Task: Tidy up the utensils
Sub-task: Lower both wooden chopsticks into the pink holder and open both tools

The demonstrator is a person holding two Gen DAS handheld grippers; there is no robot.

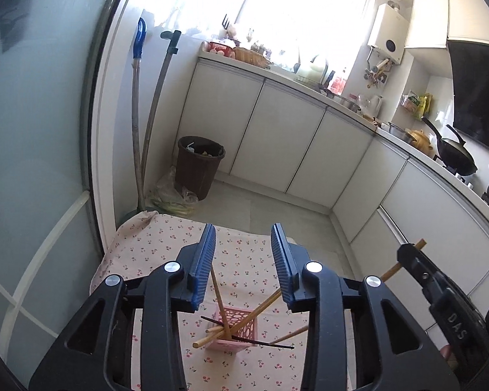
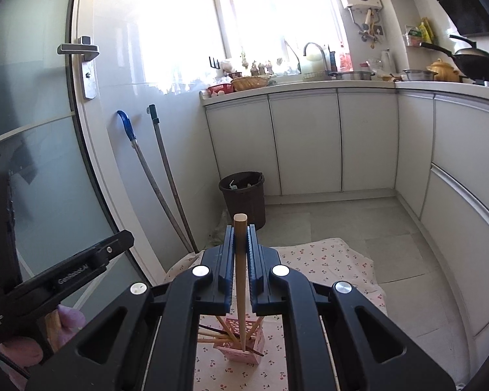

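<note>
A pink perforated utensil holder [image 1: 232,327] stands on the cherry-print cloth [image 1: 166,238], with several wooden and dark chopsticks leaning in it. It also shows in the right wrist view [image 2: 241,342]. My left gripper [image 1: 243,233] is open and empty, hanging above the holder. My right gripper [image 2: 241,233] is shut on a wooden chopstick [image 2: 240,280], held upright with its lower tip inside the holder. In the left wrist view that chopstick [image 1: 392,272] slants from the right gripper's body [image 1: 440,290] down to the holder.
The cloth covers a small table [image 2: 335,254] beside a glass door [image 2: 32,130]. A brown bin [image 1: 199,166], two mop handles [image 1: 146,107], white cabinets [image 1: 277,137] and a cluttered counter [image 2: 309,83] lie beyond. The left gripper's body [image 2: 58,286] is at left.
</note>
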